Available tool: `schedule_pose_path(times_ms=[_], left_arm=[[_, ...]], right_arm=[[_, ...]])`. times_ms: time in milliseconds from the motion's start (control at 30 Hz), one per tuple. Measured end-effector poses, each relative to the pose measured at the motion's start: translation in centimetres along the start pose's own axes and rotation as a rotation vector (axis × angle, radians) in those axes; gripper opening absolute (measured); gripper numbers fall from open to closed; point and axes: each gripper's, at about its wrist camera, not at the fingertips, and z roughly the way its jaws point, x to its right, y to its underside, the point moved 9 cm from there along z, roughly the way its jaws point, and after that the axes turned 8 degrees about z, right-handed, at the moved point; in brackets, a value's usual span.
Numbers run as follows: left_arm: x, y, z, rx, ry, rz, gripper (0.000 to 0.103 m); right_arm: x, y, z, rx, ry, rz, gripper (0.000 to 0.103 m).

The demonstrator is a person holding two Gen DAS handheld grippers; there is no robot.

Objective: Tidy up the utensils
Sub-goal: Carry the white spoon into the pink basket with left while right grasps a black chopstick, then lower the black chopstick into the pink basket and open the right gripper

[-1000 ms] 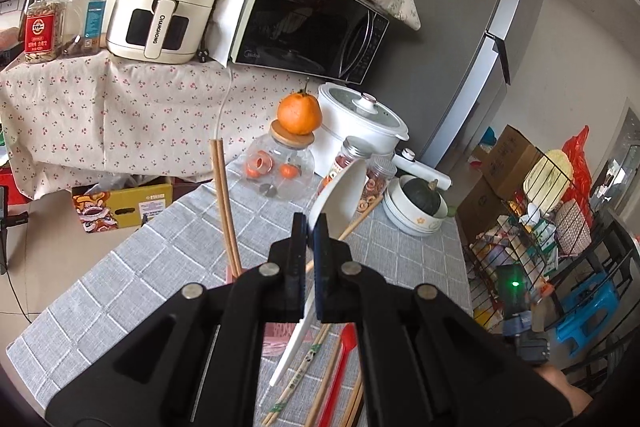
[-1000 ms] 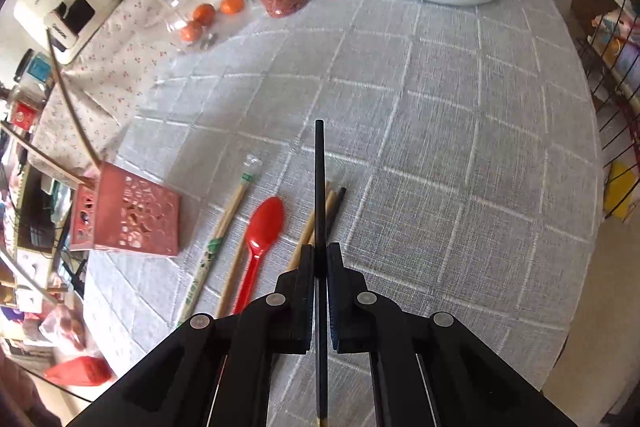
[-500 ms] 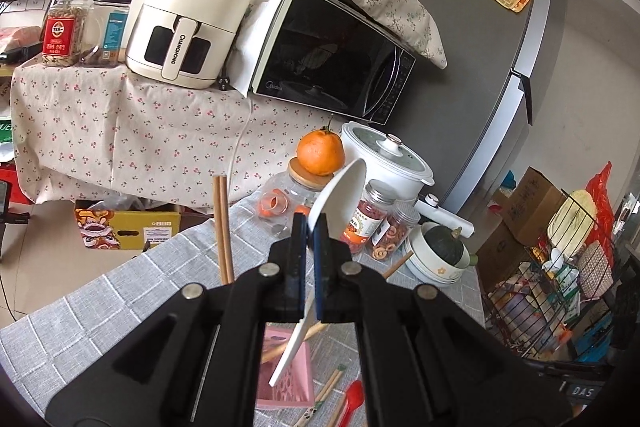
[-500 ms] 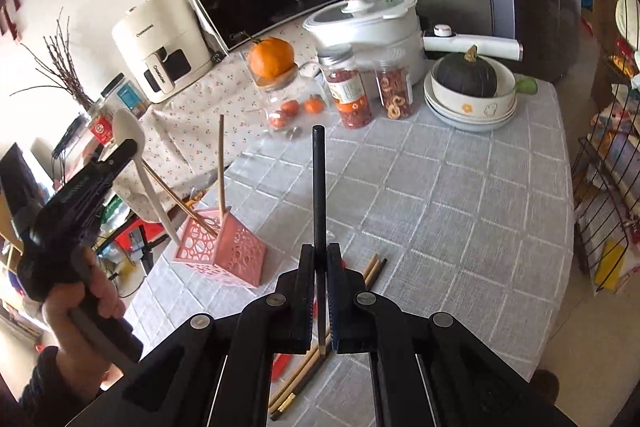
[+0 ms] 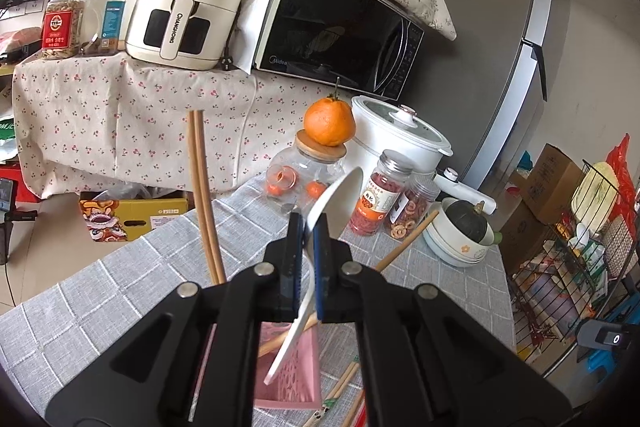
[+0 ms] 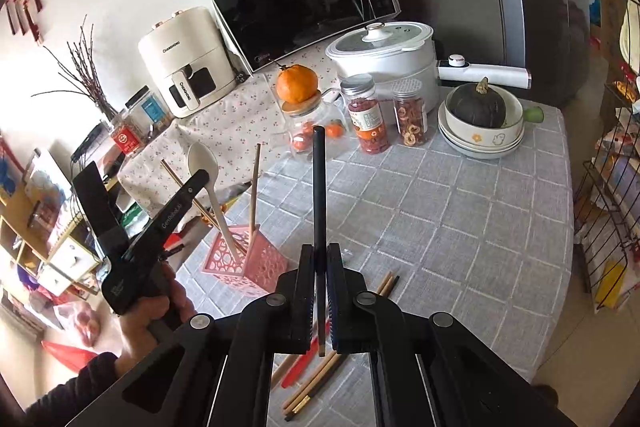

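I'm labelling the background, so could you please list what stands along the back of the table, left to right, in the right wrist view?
Orange on its glass jar → red-filled jar → jar of dried rings → dark squash in stacked bowls.

Pink holder (image 6: pixel 256 263), white spoon (image 5: pixel 336 199), black chopstick (image 6: pixel 319 187)

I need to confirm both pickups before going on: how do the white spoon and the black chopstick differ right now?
The white spoon is broad-bowled and pale, while the black chopstick is thin and dark. The spoon's handle end already dips into the pink holder; the chopstick hangs clear above the table. The left hand-held gripper clamps the spoon, the right hand-held gripper the chopstick. Both point upward, each firmly gripped.
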Motion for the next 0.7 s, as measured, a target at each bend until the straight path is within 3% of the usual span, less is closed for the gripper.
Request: schedule_pose_path(times_ms=[167,300,467,700], left_arm=[[-0.3,1.0,0.1,-0.073,0.016,0.004,0.006],[-0.6,1.1,-0.7,-0.105,0.021,0.026,0.026],[-1.5,1.4,-1.6,-0.203,0.015,0.028,0.03],[-2.9,2.6,-4.5,-0.357,-0.006,0.052,0.063]], right_arm=[[-0.3,-0.3,0.0,0.004,-0.012,0.004,0.005],[-1.4,-0.5,-0.1,0.014,-0.031,-0.005,0.005],[-2.9,-0.8,-0.3,0.029,-0.052,-0.024,0.006],[-5.9,-2.6,-1.2,0.108,-0.11,-0.02,0.006]])
